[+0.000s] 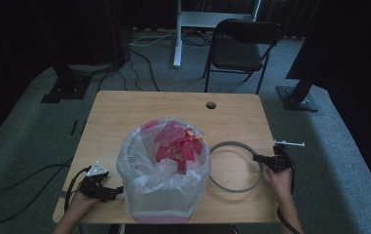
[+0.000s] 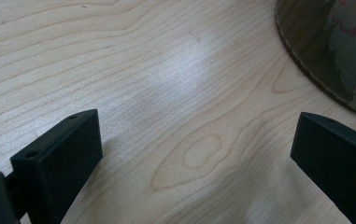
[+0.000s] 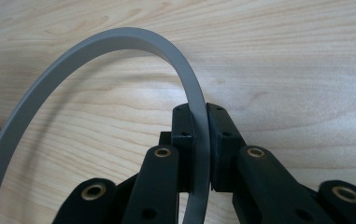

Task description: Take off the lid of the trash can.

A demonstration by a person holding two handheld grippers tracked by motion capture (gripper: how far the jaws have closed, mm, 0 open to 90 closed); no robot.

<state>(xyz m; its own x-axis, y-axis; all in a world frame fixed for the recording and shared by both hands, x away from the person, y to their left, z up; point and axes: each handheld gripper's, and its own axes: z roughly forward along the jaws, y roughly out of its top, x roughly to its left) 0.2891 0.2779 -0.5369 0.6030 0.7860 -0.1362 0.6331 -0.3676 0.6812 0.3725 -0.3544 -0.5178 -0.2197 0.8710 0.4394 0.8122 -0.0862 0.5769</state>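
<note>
A bin (image 1: 144,197) lined with a clear plastic bag stands at the front middle of the wooden table (image 1: 124,112), with red and pink scraps (image 1: 178,146) inside. A flat grey ring (image 1: 231,143) lies on the table to its right. My right gripper (image 1: 258,158) is shut on the ring's right side; the right gripper view has the grey band (image 3: 119,37) pinched between the jaws of that gripper (image 3: 200,121). My left gripper (image 1: 117,191) rests low by the bin's left base, open. In the left gripper view its jaws (image 2: 199,154) stand wide apart over bare wood, the bin's base (image 2: 334,46) to the upper right.
A cable hole (image 1: 211,105) sits near the table's far edge. A small white strip (image 1: 288,143) lies at the right edge. Behind the table stand a black folding chair (image 1: 241,46) and a white post (image 1: 177,34). Cables (image 1: 8,195) trail on the floor at the left.
</note>
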